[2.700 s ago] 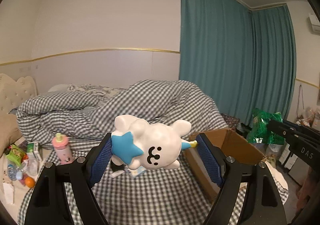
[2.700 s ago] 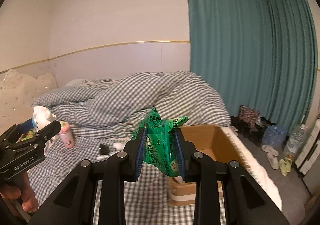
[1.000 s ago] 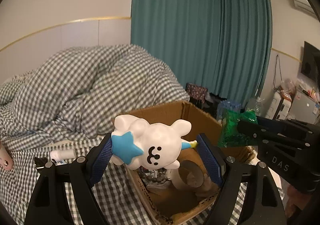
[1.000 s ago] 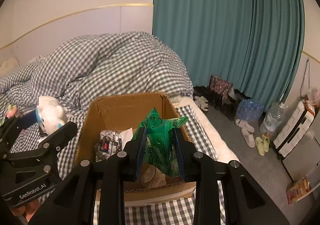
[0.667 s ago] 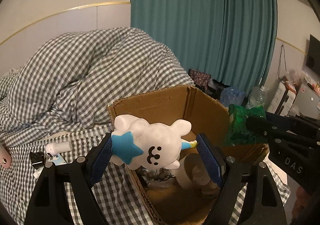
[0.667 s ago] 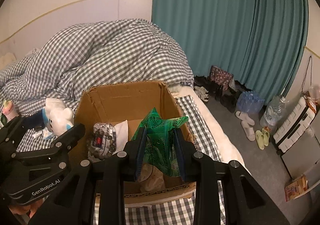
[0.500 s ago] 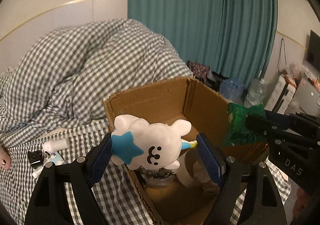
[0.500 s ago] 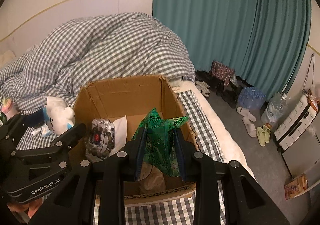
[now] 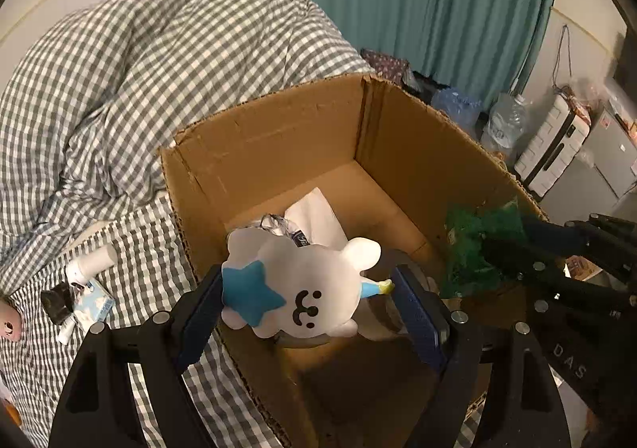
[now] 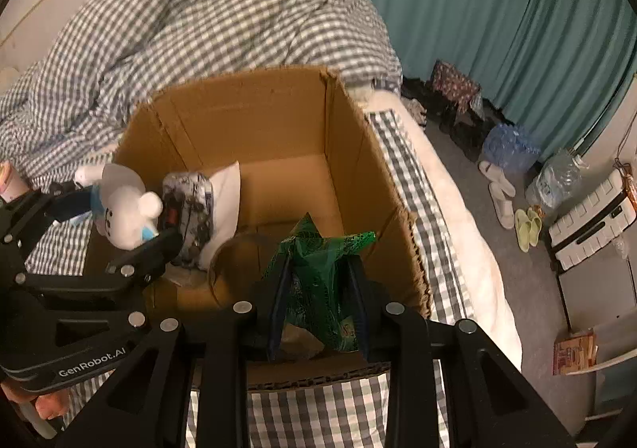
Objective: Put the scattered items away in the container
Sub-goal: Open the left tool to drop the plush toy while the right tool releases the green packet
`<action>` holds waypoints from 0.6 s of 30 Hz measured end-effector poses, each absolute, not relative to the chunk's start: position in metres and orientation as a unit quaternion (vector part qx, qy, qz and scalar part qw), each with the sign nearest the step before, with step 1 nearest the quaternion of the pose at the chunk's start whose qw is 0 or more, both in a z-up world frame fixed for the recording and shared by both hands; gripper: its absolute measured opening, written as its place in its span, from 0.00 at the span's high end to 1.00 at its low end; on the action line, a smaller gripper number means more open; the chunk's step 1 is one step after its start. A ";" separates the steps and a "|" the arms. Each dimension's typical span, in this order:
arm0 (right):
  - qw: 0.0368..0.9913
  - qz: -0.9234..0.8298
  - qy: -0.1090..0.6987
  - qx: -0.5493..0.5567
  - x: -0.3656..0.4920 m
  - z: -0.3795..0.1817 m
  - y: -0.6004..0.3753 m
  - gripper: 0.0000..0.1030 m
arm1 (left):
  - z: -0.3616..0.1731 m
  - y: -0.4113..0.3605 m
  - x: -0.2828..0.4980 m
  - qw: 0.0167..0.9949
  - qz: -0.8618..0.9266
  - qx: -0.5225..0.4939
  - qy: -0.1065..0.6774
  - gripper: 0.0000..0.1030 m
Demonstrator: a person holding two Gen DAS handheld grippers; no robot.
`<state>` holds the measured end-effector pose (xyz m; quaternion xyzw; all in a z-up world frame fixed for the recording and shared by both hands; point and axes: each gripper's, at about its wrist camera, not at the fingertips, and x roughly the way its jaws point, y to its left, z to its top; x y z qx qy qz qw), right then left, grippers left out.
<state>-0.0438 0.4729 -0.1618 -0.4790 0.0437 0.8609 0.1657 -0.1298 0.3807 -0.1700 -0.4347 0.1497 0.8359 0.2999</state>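
A white plush toy (image 9: pixel 302 288) was clamped in the left gripper (image 9: pixel 306 308), and a green snack bag (image 10: pixel 318 280) in the right gripper (image 10: pixel 316 296), both held above the open cardboard box (image 9: pixel 270 137) on the checked bedding (image 9: pixel 119 61).

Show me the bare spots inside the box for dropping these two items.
Cardboard box: bare floor at the far right corner, between the white pouch and the right wall. Crowded along the left wall, with the bead pack, and near the front.

The left claw (image 9: pixel 308 302) is spread wide, its pads pressing a load; the right claw (image 10: pixel 318 288) is pinched narrow, likewise loaded.
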 end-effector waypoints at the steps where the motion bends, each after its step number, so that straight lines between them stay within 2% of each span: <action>1: 0.167 0.860 0.042 -0.480 -0.043 -0.162 0.473 0.73 | -0.171 0.380 -0.130 0.299 0.836 -0.435 0.149 0.18; 16: 0.177 0.864 0.030 -0.471 -0.045 -0.154 0.473 0.72 | -0.169 0.380 -0.134 0.299 0.834 -0.440 0.144 0.16; 18: 0.177 0.866 0.032 -0.467 -0.044 -0.152 0.473 0.64 | -0.165 0.378 -0.135 0.295 0.838 -0.437 0.140 0.09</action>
